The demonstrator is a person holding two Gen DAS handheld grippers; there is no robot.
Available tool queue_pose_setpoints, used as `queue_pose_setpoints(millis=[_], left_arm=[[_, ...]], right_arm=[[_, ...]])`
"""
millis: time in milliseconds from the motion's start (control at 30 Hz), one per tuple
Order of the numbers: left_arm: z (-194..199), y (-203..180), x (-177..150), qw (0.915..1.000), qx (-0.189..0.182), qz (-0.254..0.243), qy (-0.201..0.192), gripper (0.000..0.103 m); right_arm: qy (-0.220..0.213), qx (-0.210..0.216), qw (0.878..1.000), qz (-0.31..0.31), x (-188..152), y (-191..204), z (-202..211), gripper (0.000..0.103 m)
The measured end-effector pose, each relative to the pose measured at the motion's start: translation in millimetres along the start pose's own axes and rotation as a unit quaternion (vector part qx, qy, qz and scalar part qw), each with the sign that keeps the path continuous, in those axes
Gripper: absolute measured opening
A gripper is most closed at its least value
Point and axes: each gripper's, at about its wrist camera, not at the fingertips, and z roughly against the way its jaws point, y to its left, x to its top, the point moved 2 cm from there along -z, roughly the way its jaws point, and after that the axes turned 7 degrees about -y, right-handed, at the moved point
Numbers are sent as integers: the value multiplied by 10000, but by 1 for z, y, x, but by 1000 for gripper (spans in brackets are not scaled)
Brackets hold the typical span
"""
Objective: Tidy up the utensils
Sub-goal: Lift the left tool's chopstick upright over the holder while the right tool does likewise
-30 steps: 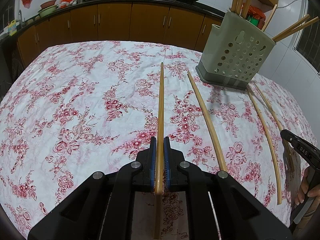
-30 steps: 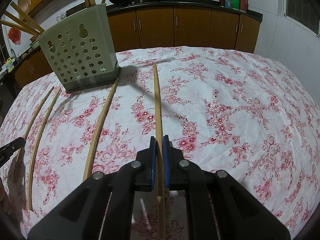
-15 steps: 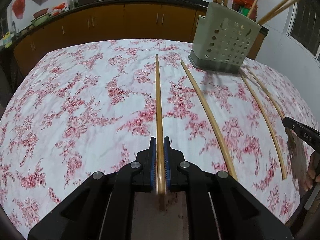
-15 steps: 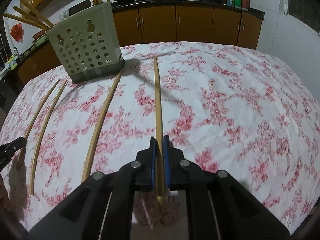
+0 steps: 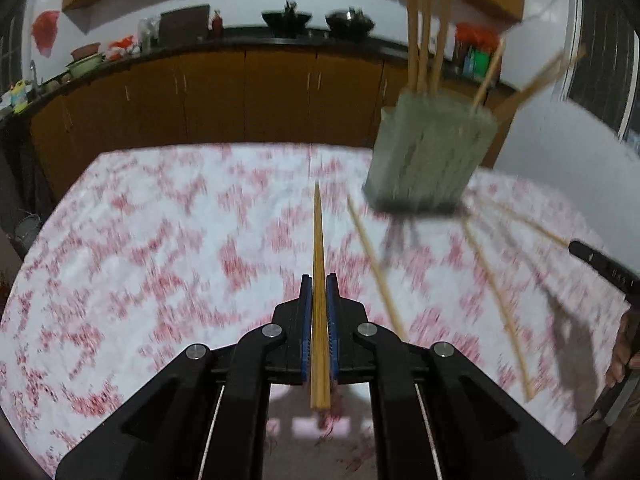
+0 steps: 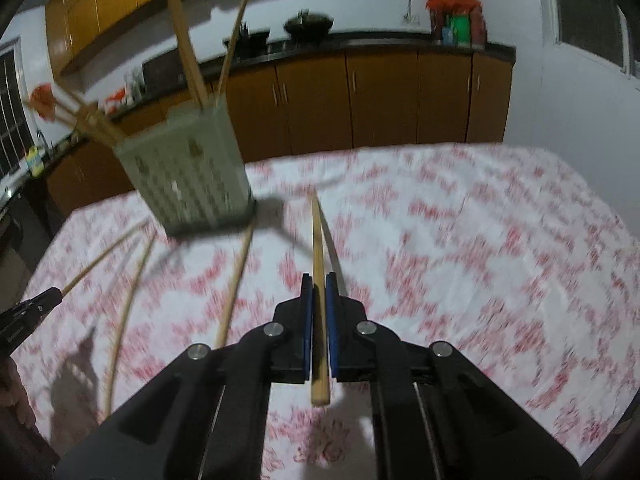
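Observation:
My left gripper (image 5: 319, 286) is shut on a long bamboo chopstick (image 5: 318, 240) and holds it lifted above the floral tablecloth (image 5: 160, 240). My right gripper (image 6: 319, 284) is shut on another bamboo chopstick (image 6: 318, 240), also lifted, its shadow on the cloth below. The grey perforated utensil holder (image 5: 432, 152) with several chopsticks standing in it is ahead to the right in the left wrist view, and ahead to the left in the right wrist view (image 6: 188, 180). Loose chopsticks (image 5: 376, 272) lie on the cloth between the grippers. Both views are motion-blurred.
Two more chopsticks (image 6: 124, 320) lie on the cloth near the holder. Brown kitchen cabinets (image 5: 240, 96) and a counter with pots run behind the table. The other gripper's tip shows at each view's edge (image 5: 600, 264).
Both grippers have risen and tilted up, lifting their chopsticks off the cloth. The holder now appears farther and higher in both views.

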Motion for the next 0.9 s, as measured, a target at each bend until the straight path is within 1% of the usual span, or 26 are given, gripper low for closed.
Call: queue_pose_setpoints(millis=[167, 300, 667, 900], left_arm=[[23, 5, 27, 9981, -129, 353, -491, 8], [34, 6, 38, 9966, -156, 382, -713, 8], [39, 6, 48, 9959, -143, 335, -824, 8], [52, 7, 64, 9939, -112, 252, -1069, 7]], right_arm=[[-443, 31, 9990, -76, 22, -1, 19, 8], [-609, 67, 9981, -80, 30, -1, 28, 8], [-732, 71, 9973, -10, 39, 1, 34, 8], [-1133, 181, 9934, -19, 63, 4, 54, 8]])
